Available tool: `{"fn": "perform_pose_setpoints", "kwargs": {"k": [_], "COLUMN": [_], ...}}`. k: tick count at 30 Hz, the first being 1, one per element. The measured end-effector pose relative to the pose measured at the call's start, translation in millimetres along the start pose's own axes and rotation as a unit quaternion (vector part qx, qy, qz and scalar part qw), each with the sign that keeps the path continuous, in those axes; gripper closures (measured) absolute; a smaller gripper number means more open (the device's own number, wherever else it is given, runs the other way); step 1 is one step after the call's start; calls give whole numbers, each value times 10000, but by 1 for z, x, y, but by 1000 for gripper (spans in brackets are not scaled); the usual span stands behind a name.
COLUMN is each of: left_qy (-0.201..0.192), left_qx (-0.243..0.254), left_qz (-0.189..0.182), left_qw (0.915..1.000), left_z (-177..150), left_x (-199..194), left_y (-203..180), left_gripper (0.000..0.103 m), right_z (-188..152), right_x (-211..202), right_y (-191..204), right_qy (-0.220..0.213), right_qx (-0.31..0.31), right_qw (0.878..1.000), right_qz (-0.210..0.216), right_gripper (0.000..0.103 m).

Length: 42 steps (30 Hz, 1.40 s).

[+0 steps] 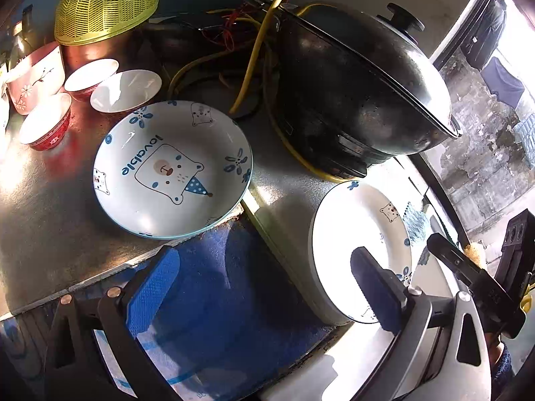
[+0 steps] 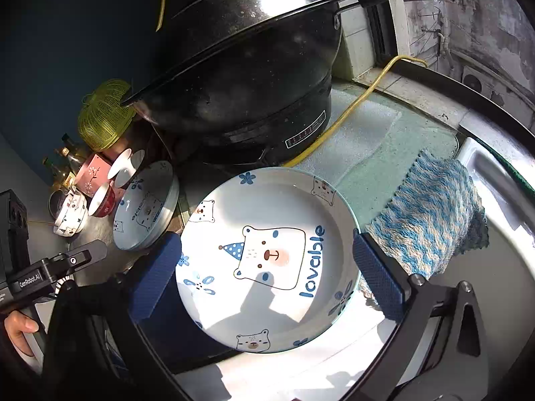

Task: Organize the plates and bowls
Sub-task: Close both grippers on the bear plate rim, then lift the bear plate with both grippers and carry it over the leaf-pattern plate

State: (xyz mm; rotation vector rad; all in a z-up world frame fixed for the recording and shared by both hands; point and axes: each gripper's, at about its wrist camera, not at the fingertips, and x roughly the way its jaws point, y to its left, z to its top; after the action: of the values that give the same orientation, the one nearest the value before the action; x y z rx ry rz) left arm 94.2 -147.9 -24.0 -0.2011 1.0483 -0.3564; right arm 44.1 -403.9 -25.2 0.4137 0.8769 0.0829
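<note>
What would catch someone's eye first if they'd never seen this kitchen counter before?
Probably the big black lidded wok looming at the back of the counter, with a yellow cable trailing past it. Next, the two matching bear plates marked "lovable": one lies between the open right gripper fingers, the other sits further left, near small red-and-white bowls and a yellow mesh food cover.

Beside the black lidded wok (image 2: 240, 77), two white ceramic plates (image 2: 267, 260) (image 1: 172, 168) carry blue bear-and-flower prints; a blue-and-cream zigzag knitted cloth (image 2: 431, 214) and a yellow-green woven plastic cover (image 1: 107, 3) sit nearby.
</note>
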Motion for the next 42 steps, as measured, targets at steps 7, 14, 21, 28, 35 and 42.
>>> {"fn": "perform_pose_setpoints", "kwargs": {"k": [7,14,21,28,35,42], "left_qy": [115,226,514,782,917,921], "left_qx": [364,488,440,489,635,619], "left_qz": [-167,-213,-193,-320,-191,-231], "left_qw": [9991,9983,9975,9952,9936,9935], "left_z": [1,3,0,-8,-9,-14], "left_x": [26,53,78,90,95,87], "left_y": [-29,-44,-41,-41,-43,-41], "left_gripper": [1,17,56,89,92,92], "right_z": [3,2,-2,-6,-11,-15], "right_x": [15,31,50,58,61,54], "right_y": [-35,-58,-72,-76,-69,-59], "right_qy": [94,239,447,569,592,570], "right_qx": [333,530,658,667,679,538], "right_qw": [9993,9982,9964,9955,9958,9969], "right_qz": [155,165,292,353,189,74], "right_gripper": [27,50,77,87,89,89]}}
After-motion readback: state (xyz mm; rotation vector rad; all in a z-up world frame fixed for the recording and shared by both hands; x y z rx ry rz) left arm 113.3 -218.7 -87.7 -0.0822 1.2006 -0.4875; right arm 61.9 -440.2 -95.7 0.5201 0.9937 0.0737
